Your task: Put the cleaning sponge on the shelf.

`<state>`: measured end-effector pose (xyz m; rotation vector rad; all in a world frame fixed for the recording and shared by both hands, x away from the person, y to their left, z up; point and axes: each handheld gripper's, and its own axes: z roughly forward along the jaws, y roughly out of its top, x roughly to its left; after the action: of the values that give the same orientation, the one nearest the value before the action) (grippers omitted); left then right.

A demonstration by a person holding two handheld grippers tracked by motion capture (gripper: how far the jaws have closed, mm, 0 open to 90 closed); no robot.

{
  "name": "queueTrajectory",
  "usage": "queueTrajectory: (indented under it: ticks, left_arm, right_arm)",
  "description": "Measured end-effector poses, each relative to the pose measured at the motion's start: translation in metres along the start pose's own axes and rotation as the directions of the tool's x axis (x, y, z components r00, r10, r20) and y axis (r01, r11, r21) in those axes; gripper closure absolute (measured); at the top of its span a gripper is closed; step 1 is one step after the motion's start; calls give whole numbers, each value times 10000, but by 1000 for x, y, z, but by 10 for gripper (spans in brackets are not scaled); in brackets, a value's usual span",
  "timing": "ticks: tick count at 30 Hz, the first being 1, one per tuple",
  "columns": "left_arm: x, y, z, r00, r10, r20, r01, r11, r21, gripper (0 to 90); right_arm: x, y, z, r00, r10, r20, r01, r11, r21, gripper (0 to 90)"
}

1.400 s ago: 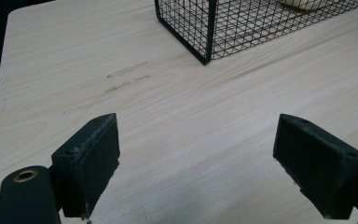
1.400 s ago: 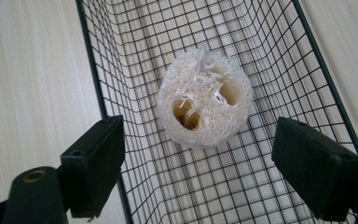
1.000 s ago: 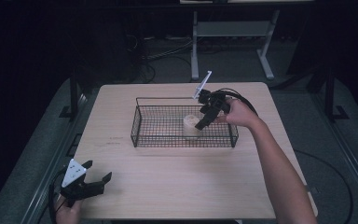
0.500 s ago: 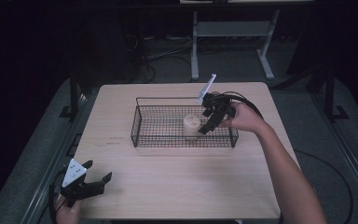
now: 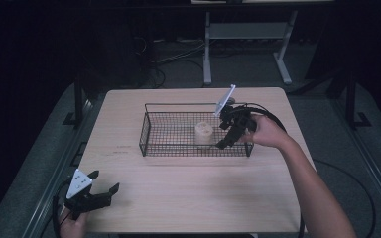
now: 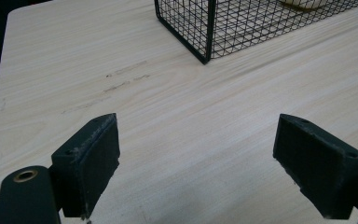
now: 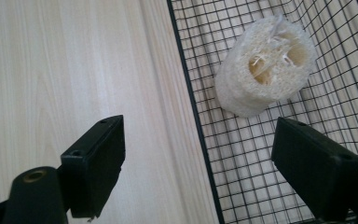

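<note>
Both tools gape empty; your right tool [image 5: 226,140] straddles the basket [image 5: 146,135] rim and may snag near the loofah [image 7: 265,65].

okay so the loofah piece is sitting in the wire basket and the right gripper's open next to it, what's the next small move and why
Probably draw the right gripper up and away from the wire basket. The loofah piece lies on the basket floor, clear of the open jaws, with nothing between them, so it looks already placed. The left gripper rests open near the table edge.

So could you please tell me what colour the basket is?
Black wire mesh basket, clearest in the right gripper view.
</note>
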<state>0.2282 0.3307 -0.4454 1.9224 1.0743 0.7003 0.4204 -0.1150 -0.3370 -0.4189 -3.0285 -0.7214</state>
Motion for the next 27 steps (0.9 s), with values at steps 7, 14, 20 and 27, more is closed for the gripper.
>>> queueTrajectory:
  ticks: [7, 14, 20, 27]
  left_arm:
    - [0, 0, 0, 10000, 19, -4, -19, 10000, 15, 137]
    - [0, 0, 0, 10000, 26, -22, -26, 10000, -5, 137]
    - [-1, 0, 0, 10000, 17, -9, -17, 10000, -2, 137]
    - [-2, 0, 0, 10000, 28, -7, -28, 10000, 24, 137]
  right_arm:
    - [9, -7, 0, 10000, -54, -5, 54, 10000, 45, 169]
    - [15, -16, 0, 10000, -7, 1, 7, 10000, 59, 169]
    - [20, -25, 0, 10000, 46, -6, -46, 10000, 5, 169]
    - [26, -35, 2, 9999, 150, 8, -150, 9999, 71, 169]
